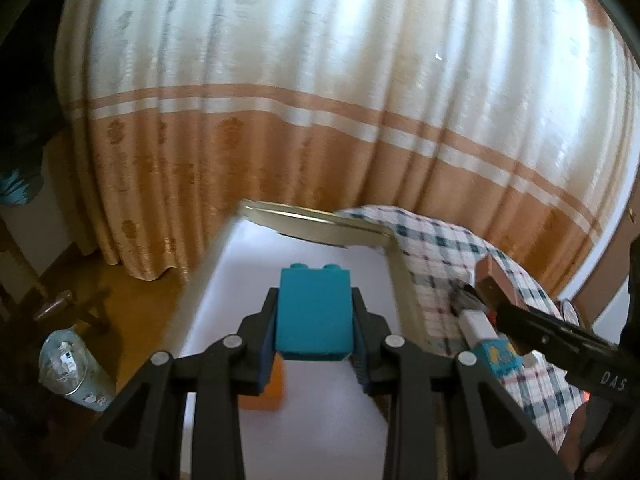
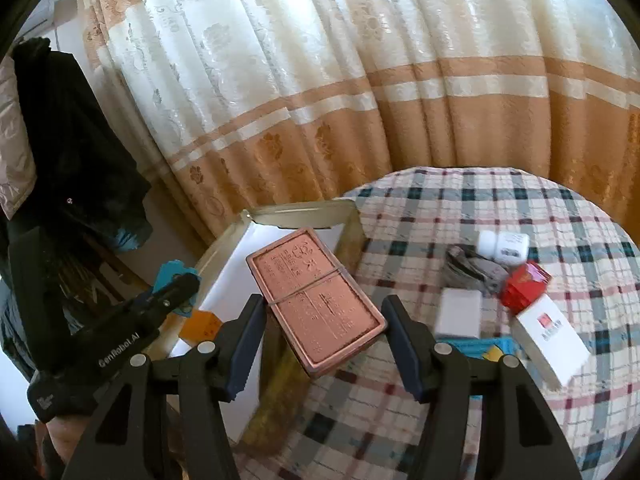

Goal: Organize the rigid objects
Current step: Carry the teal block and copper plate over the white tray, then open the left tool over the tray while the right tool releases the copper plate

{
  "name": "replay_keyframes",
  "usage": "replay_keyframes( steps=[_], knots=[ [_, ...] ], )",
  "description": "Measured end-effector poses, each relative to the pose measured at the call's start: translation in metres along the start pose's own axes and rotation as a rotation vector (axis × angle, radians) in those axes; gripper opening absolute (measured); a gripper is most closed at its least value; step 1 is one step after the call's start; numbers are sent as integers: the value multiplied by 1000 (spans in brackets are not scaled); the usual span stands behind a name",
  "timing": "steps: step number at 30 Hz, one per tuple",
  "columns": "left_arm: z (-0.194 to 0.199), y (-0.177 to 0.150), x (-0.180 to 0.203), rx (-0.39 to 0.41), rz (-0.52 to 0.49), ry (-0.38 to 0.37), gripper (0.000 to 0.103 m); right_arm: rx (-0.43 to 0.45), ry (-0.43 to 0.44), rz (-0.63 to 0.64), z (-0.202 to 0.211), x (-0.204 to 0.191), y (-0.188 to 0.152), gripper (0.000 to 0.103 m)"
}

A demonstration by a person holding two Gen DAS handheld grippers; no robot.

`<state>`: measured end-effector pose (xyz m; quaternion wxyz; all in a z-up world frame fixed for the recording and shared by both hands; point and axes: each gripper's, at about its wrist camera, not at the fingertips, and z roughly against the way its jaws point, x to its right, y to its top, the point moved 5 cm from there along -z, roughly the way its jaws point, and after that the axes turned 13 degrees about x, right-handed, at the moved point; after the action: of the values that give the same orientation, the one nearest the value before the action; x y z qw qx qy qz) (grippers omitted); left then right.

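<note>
Left gripper (image 1: 314,336) clamped on a teal toy brick (image 1: 314,312), studs pointing away from the camera, held at lower centre of the left wrist frame above the white floor of a shallow tray (image 1: 224,264) with dull gold walls. An orange block (image 1: 266,388) lies on the tray floor just below and left of the brick, partly hidden by the left finger. Right gripper (image 2: 324,336) carries a copper-coloured embossed tin (image 2: 316,304) with a band across its middle; the tin sits skewed between the jaws, one edge against the left pad, a corner at the right pad; whether the right pad presses firmly cannot be told. In the right wrist frame the tin hangs over the tray's right wall, at the seam with the plaid tablecloth (image 2: 500,200). On the cloth, right side of the frame: white bottle (image 2: 505,245) lying down, red packet (image 2: 524,284), white box (image 2: 550,342) with a red mark, small white box (image 2: 459,312), blurred, a blue item (image 2: 480,346) beneath it. Cream-and-orange curtain (image 2: 360,80) fills the top of both frames.
</note>
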<state>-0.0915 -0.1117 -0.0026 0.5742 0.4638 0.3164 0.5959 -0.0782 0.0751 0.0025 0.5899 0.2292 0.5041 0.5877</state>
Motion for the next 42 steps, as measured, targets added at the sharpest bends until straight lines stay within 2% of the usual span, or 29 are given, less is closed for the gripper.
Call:
replay_keyframes(
  steps=[6, 14, 26, 32, 36, 39, 40, 42],
  knots=[
    [-13, 17, -21, 12, 9, 54, 31, 6, -1, 17, -26, -14, 7, 62],
    [-47, 29, -24, -8, -7, 78, 31, 5, -52, 48, -73, -22, 10, 62],
    [-85, 18, -31, -143, -32, 156, 31, -16, -88, 109, -109, -29, -4, 62],
    [-92, 13, -29, -188, -63, 180, 31, -15, -71, 134, -113, -33, -3, 62],
    [-98, 8, -32, -233, -30, 187, 32, -9, -54, 153, -115, -34, -3, 63],
    [-99, 5, -31, -243, -30, 190, 36, -1, -50, 170, -117, -35, -4, 63],
    [-98, 4, -29, -245, -33, 194, 45, 3, -45, 180, -117, -36, -4, 63],
    [-98, 5, -31, -242, -27, 209, 55, 4, -37, 192, -118, -37, -6, 63]
  ],
)
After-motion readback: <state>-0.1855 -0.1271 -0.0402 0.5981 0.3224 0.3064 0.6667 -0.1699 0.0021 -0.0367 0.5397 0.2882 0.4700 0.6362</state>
